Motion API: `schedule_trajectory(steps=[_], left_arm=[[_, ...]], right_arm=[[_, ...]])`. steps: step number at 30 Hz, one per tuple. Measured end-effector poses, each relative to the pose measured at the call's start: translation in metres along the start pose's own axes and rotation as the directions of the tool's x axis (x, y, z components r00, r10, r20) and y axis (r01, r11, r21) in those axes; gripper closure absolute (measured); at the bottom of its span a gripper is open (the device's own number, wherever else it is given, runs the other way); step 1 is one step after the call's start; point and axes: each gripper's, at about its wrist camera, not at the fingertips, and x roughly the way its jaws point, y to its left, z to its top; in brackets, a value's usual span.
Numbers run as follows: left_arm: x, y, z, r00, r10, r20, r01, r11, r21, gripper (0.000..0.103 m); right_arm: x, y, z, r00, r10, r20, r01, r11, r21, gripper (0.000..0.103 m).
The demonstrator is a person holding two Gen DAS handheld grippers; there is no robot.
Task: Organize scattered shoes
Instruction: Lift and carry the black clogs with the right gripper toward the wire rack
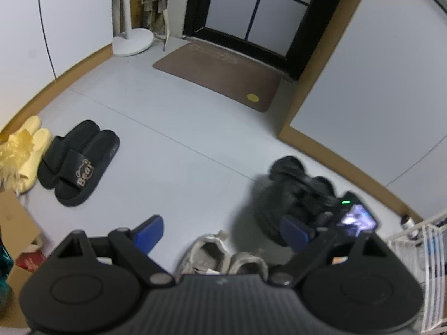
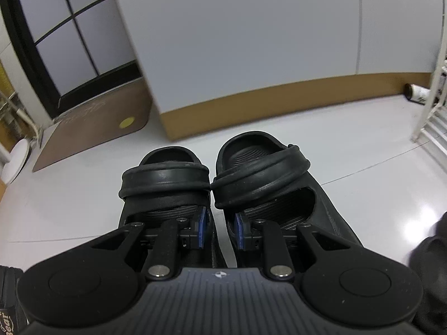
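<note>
Altogether four pairs [image 1: 79, 162] of shoes

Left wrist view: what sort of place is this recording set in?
Most likely a home entryway. A brown doormat lies before a black-framed glass door, and several pairs of shoes sit on the grey floor, among them black "Bear" slides and yellow slippers by the wall.

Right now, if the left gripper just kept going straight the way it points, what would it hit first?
Likely the worn grey sneakers on the pale floor, just beyond the open left gripper. Depth is unclear, so it might pass over them onto bare floor.
</note>
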Motion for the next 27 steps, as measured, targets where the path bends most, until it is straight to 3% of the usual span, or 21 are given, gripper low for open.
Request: schedule_trajectory(steps=[10,16,21,27], left_arm=[[0.014,-0.014,-0.013,0.998,0.000,-0.056,0.002,0.999,0.032,0.011],[0.009,-0.037,-0.024,0.998,-0.028,-0.050,0.033,0.994,0.108,0.011],[0.006,-0.042,-0.029,0.999,-0.020,-0.036,0.025,0.990,0.141,0.011],[0.005,-0.049,-0.032,0.999,-0.029,-0.041,0.035,0.988,0.149,0.011]], right_arm=[[-0.041,-0.081,0.042,0.992,-0.110,0.067,0.109,0.994,0.017,0.080],[-0.060,-0.124,0.052,0.984,-0.150,0.092,0.150,0.989,0.007,0.080],[-0.068,-0.165,0.057,0.973,-0.207,0.098,0.200,0.977,0.070,0.080],[-0.067,-0.227,0.059,0.945,-0.315,0.083,0.294,0.935,0.198,0.080]])
